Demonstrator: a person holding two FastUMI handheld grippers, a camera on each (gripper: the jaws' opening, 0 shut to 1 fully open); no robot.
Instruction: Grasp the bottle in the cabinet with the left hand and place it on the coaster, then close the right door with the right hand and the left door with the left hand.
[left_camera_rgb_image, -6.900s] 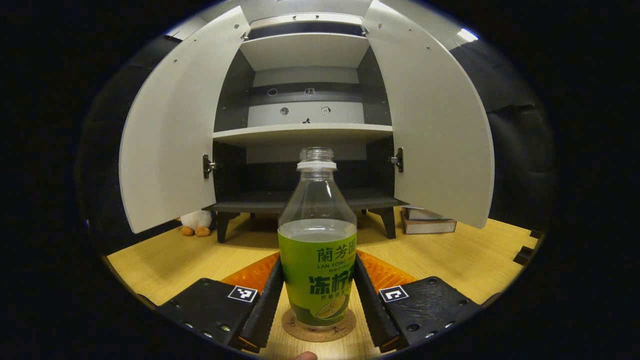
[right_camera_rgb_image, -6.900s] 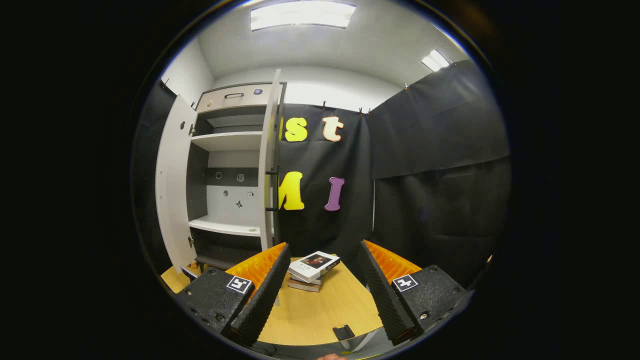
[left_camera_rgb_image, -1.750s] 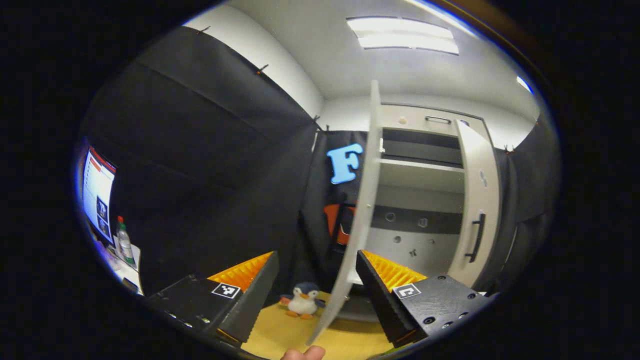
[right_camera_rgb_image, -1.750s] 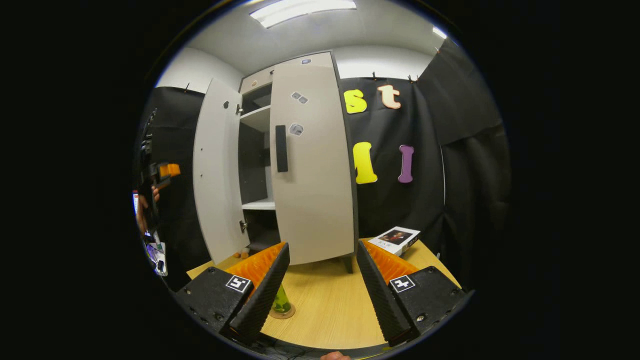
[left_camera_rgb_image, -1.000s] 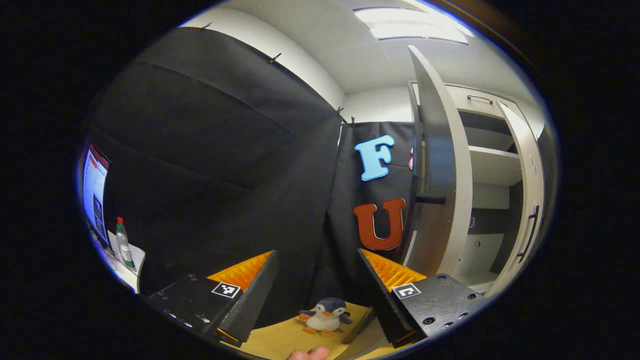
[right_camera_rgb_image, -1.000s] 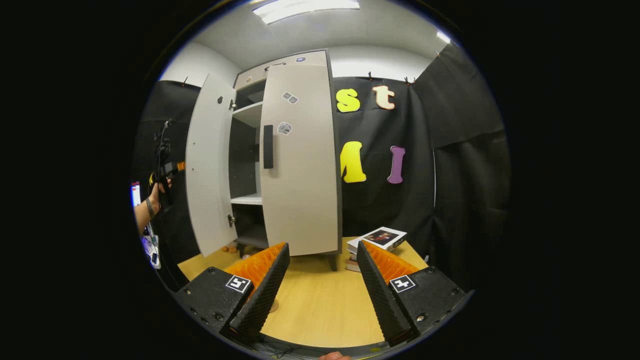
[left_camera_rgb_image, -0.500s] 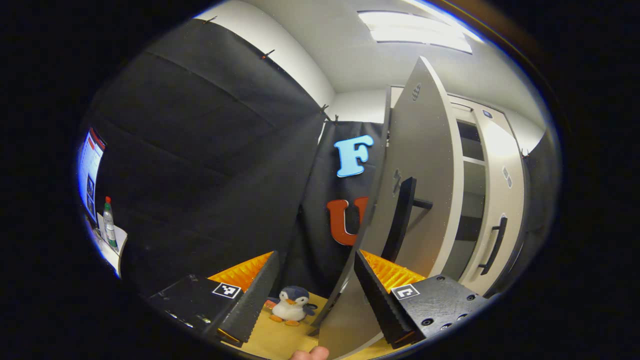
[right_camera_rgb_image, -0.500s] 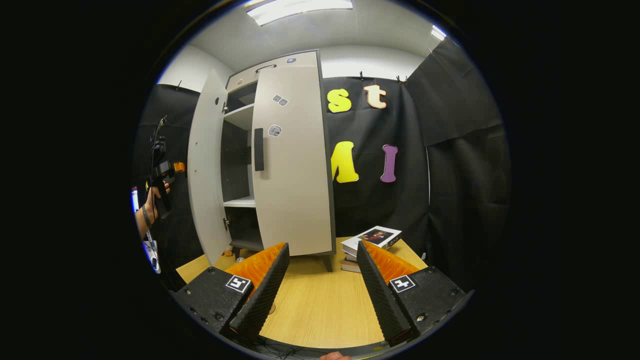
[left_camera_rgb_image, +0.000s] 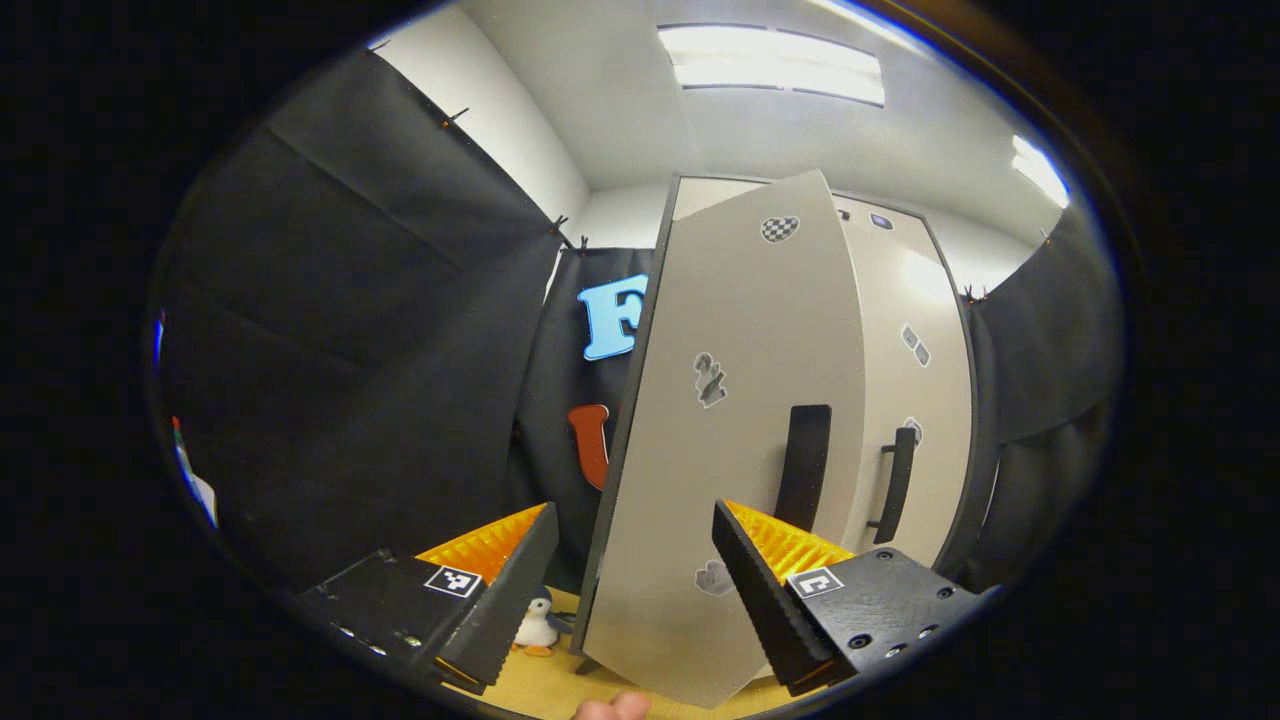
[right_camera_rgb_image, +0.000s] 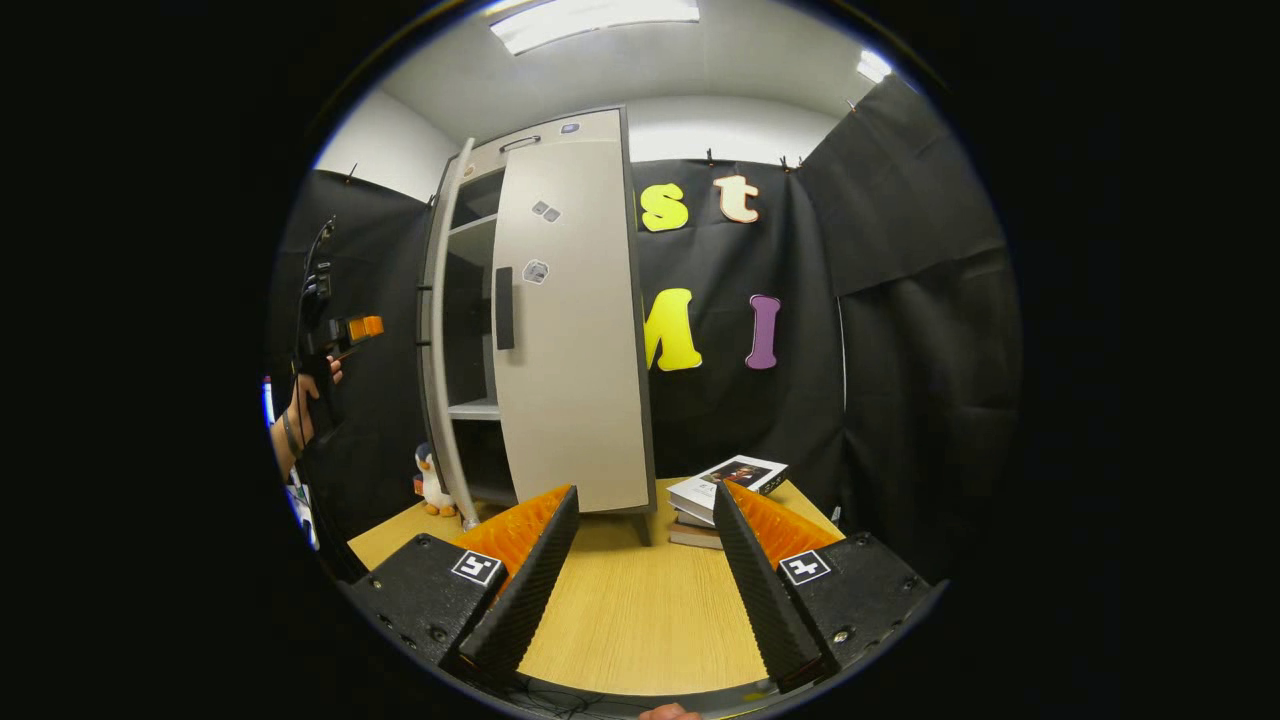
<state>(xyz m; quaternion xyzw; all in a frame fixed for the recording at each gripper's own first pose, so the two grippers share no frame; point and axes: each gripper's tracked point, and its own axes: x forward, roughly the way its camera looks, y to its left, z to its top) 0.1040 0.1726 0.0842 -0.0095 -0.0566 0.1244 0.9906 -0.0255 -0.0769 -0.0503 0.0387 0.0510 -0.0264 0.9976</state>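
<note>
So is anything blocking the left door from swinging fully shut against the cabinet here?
Nothing visible does. In the right gripper view the left door stands partly open beside the shut right door, with only open shelves in the gap. The penguin toy sits outside the door, and the left gripper hangs apart.

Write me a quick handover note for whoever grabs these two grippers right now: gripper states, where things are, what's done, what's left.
Left gripper: open, holding nothing, facing the outside of the left door.
Right gripper: open, holding nothing, over the table.
Right door: shut or nearly so.
Left door: partway closed, a gap onto the shelves shows in the right gripper view.
Bottle and coaster: placement cannot be confirmed from these views.
Left to do: push the left door fully shut with the left gripper.
</note>
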